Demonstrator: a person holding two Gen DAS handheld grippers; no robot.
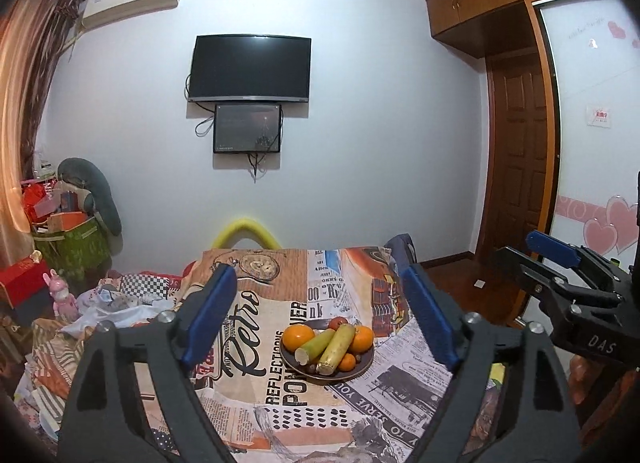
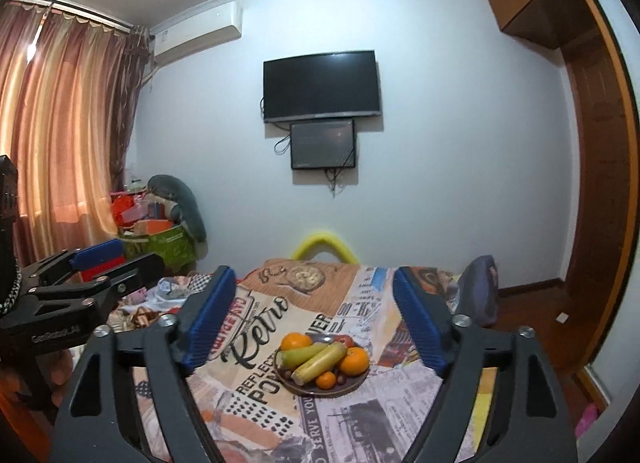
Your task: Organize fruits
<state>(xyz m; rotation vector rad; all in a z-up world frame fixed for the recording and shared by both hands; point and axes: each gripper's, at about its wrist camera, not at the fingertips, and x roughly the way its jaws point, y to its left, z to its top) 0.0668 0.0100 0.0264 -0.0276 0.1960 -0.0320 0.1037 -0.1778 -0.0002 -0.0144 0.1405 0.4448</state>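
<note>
A dark plate (image 1: 366, 367) (image 2: 352, 386) stands on a table covered with a newspaper-print cloth (image 1: 256, 363) (image 2: 256, 367). On it lie two long yellow-green cane pieces (image 1: 338, 347) (image 2: 320, 361), two large oranges (image 1: 298, 337) (image 2: 354, 361), a small orange (image 1: 347, 361) (image 2: 326, 379), a red fruit (image 1: 338, 322) (image 2: 345, 340) and some small brown nuts. My left gripper (image 1: 318, 315) is open and empty, held above the table's near side, with the plate ahead between its fingers. My right gripper (image 2: 314, 317) is open and empty, beside the left one.
The right gripper shows at the right of the left wrist view (image 1: 576, 287); the left gripper shows at the left of the right wrist view (image 2: 72, 283). A yellow chair back (image 1: 246, 233) stands behind the table. Boxes and bags (image 1: 68, 239) pile up at the left.
</note>
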